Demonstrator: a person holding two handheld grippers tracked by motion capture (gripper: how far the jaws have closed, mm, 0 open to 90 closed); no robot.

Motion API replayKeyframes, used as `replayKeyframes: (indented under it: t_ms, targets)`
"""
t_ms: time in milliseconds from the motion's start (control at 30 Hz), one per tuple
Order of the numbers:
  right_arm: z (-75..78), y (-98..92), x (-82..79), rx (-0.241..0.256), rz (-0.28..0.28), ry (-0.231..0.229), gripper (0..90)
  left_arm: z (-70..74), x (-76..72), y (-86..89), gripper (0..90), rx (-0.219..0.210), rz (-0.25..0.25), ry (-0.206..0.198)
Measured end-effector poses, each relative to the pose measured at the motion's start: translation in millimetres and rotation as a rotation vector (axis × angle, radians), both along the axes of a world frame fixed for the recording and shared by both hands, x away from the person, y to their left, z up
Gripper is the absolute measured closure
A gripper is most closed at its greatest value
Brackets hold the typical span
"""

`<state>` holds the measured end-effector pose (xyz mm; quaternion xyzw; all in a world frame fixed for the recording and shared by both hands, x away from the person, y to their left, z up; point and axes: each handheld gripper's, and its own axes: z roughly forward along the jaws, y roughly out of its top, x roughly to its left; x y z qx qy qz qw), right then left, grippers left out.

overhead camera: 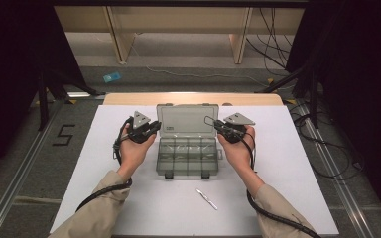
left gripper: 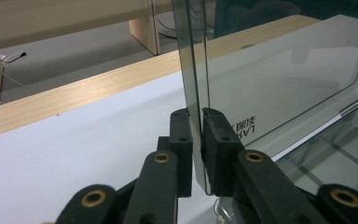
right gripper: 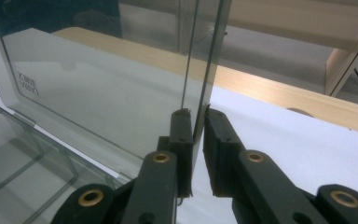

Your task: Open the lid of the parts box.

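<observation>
A clear smoky plastic compartment box stands open at the middle of the white table top. Its lid is raised at the far side. My left gripper is at the lid's left edge and my right gripper at its right edge. In the left gripper view the left gripper is shut on the lid's rim. In the right gripper view the right gripper is shut on the rim of the lid. The box's compartments hold nothing that I can see.
A thin white and silver tool lies on the table nearer the person, right of centre. A wooden strip borders the far edge. Beyond it are floor, cables, a blue item and wooden furniture legs.
</observation>
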<state>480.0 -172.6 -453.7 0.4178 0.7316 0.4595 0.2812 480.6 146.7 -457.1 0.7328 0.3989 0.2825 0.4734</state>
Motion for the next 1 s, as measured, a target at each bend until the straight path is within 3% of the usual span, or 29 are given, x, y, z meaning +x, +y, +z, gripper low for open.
replayKeyframes:
  t_ms: [467,500,600,700,733,800,833,933,1000]
  targets:
    - [-10.4,-1.0,3.1,-0.006,0.001,0.048,79.6,-9.4,2.1,0.1,79.6,0.037,0.019,0.059]
    - [-9.5,-2.2,2.7,-0.028,-0.006,0.051,78.9,-9.7,2.2,0.9,78.7,0.039,0.019,0.064]
    - [-11.1,-1.6,4.1,-0.011,0.003,0.05,72.6,-8.6,3.0,2.9,74.2,0.038,0.022,0.065]
    - [-7.6,-3.1,2.3,0.006,-0.003,0.071,60.5,-2.8,2.7,5.7,61.8,0.029,0.01,0.045]
    - [-6.2,-3.1,2.4,0.049,0.016,0.058,51.0,-1.8,2.1,5.8,53.9,0.024,0.005,0.042]
    - [-2.8,-5.1,1.4,0.041,0.03,0.057,41.8,2.1,-0.5,6.4,43.6,0.009,-0.008,0.028]
    - [-1.6,-5.5,1.3,0.046,0.041,0.05,36.4,4.6,-1.7,7.2,33.9,0.007,-0.01,0.02]
    - [2.5,-9.3,-1.6,0.045,0.08,0.052,26.3,10.1,-6.1,8.7,14.1,0.045,-0.013,0.006]
    - [4.3,-10.7,-4.6,0.049,0.098,0.056,23.8,13.1,-11.1,9.2,10.1,0.057,-0.017,0.007]
